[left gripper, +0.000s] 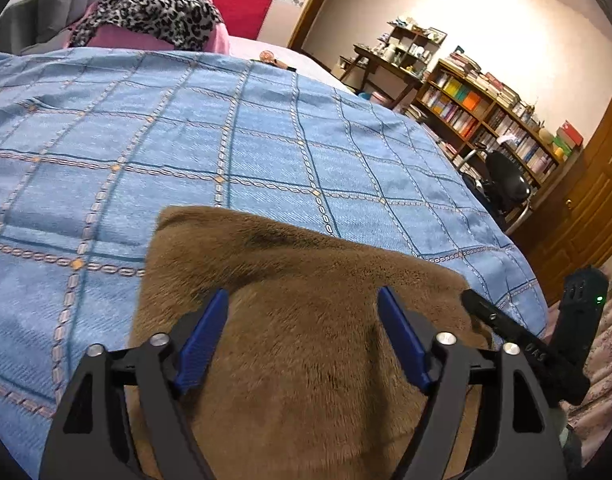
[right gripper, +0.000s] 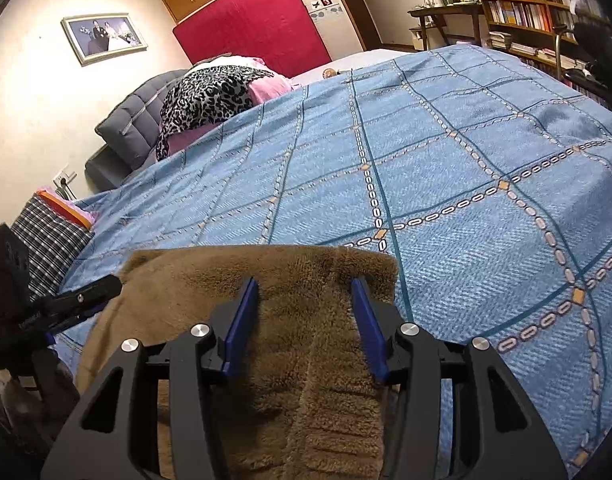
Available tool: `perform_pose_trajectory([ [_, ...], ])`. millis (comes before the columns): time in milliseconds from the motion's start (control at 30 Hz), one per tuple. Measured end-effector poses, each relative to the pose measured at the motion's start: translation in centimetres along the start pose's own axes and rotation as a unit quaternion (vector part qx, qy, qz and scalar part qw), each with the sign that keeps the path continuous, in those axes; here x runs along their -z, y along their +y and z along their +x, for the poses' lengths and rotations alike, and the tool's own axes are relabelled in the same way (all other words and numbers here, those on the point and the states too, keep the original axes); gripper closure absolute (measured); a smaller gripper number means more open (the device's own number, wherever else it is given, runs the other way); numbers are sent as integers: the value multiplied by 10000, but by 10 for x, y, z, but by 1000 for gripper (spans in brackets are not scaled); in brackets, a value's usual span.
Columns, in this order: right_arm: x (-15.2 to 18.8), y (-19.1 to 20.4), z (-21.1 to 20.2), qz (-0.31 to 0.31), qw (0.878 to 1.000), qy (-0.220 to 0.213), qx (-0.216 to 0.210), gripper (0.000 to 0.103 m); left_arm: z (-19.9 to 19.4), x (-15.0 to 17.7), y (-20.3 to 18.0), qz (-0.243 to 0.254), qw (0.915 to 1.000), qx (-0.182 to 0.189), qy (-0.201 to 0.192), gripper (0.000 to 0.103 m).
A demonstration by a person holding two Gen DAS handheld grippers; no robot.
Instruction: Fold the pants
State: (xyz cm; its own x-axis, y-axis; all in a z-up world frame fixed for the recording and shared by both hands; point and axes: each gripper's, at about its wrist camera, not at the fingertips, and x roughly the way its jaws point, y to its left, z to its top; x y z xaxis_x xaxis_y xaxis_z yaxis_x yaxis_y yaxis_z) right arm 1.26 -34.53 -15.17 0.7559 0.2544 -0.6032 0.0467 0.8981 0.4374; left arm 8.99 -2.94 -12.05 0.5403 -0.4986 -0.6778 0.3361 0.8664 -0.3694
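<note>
Pants (left gripper: pixel 306 300), brown and fleecy, lie folded at the near edge of the blue checked bedspread (left gripper: pixel 226 140). Left gripper (left gripper: pixel 304 334): jaws apart above the fabric, no pad pressing. Right gripper (right gripper: pixel 304 320): jaws apart, straddling the pants' far edge. Farther back lies a leopard-print cloth (right gripper: pixel 210 96); beyond it, a red headboard (right gripper: pixel 250 20).

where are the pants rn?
Brown fleece pants lie on the blue checked bedspread at its near edge, under both open grippers, low centre in each wrist view.
</note>
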Motion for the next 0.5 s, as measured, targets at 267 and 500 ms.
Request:
perform_pose_trajectory([
  [267,18,11,-50,-239,9997,-70,85,52,-40,20,16,-85,9998,-179,19,24],
  [500,54,15,-54,-536,9978,276,272,52,-39,49,20,-4,9989,-337,323,24],
])
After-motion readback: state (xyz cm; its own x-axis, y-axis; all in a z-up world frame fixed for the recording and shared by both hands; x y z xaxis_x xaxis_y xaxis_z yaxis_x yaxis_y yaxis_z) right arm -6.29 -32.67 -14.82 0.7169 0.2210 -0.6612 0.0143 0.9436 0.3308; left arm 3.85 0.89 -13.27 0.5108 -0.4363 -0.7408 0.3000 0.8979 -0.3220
